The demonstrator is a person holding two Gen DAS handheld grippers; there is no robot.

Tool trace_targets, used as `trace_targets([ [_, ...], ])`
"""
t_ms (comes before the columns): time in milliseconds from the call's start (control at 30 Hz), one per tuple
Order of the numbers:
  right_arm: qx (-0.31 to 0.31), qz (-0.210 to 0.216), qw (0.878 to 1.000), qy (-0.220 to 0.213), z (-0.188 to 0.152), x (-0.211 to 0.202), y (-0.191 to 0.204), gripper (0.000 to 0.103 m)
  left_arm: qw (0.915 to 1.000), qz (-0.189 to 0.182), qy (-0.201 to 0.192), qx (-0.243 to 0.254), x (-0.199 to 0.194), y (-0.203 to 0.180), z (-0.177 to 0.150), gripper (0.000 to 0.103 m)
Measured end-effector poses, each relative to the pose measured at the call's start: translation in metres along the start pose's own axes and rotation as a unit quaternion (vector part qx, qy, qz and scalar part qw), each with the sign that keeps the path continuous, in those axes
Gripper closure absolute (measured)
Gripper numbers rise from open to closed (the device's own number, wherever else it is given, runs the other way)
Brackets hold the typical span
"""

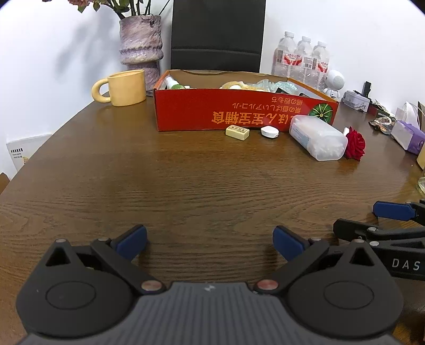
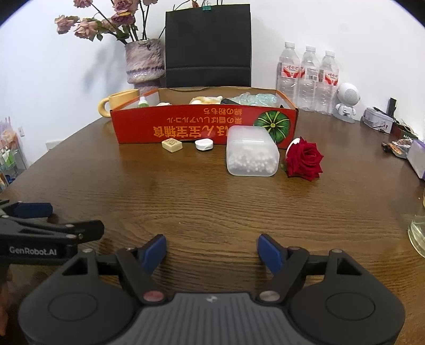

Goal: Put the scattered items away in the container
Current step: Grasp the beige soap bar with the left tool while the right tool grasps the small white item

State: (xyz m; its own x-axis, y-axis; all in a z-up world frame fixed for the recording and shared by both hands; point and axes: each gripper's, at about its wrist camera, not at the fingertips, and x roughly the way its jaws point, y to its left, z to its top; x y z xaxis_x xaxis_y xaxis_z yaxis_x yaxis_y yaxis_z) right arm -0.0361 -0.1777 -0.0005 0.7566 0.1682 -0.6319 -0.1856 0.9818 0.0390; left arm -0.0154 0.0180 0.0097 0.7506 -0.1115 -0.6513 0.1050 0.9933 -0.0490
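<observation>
From my left wrist view I can see a white card or booklet (image 1: 25, 154) past the table's left edge, which the right wrist view does not show; the right wrist view gives me the dried pink flowers (image 2: 90, 24) in the purple vase (image 2: 144, 63) and a glass vessel (image 2: 417, 233) at the far right edge, both cut off or missing from the left. Each camera also catches the other gripper at its side. My left gripper (image 1: 209, 242) stands wide open over bare wooden table (image 1: 186, 180), blue pads apart, holding and touching nothing. My right gripper (image 2: 211, 250) is open too, a little narrower, empty, with only wood grain between its pads. The red cardboard box (image 2: 186, 127) sits toward the back of the table, its printed lettering upside down and a green pumpkin picture at its right end; it already holds a small green-and-white bottle (image 2: 143, 102), some pale items and crinkled bluish plastic (image 2: 255, 99). Still outside, just before its front wall, lie a cream mahjong tile (image 2: 172, 145), a small white round case (image 2: 204, 144), a frosted plastic tub of cotton swabs (image 2: 251, 151) lying against the box's right end, and a red rose (image 2: 304, 159) just beside the tub. A yellow mug (image 1: 124, 87) stands left of the box.
</observation>
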Motion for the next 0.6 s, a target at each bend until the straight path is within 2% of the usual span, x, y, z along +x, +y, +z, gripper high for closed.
trace_targets([
  [100,-0.001,0.013,1.0,0.006,0.006,0.0,-0.002,0.041,0.9993,-0.036,-0.007,-0.007,0.001,0.005,0.014,0.0],
  [200,0.013,0.042,0.999,0.004,0.024,0.003,-0.006,0.047,0.9969,-0.072,-0.028,0.01,0.008,0.01,0.043,0.002],
  [300,0.012,0.055,0.998,-0.02,0.054,0.01,-0.006,0.049,0.9936,-0.102,-0.029,0.04,0.037,0.011,0.08,0.017],
  [333,0.01,0.056,0.998,-0.028,0.063,0.013,-0.005,0.05,0.9929,-0.108,-0.021,0.045,0.048,0.009,0.09,0.028],
  [367,0.009,0.058,0.998,-0.035,0.073,0.017,-0.005,0.055,0.9929,-0.108,-0.011,0.049,0.061,0.007,0.097,0.04],
  [433,0.008,0.059,0.997,-0.046,0.091,0.026,-0.005,0.059,0.9929,-0.103,0.007,0.058,0.088,0.001,0.112,0.051],
  [600,0.019,0.054,0.997,-0.049,0.119,0.05,-0.011,0.062,0.9888,-0.077,0.01,0.127,0.131,-0.026,0.12,0.051],
])
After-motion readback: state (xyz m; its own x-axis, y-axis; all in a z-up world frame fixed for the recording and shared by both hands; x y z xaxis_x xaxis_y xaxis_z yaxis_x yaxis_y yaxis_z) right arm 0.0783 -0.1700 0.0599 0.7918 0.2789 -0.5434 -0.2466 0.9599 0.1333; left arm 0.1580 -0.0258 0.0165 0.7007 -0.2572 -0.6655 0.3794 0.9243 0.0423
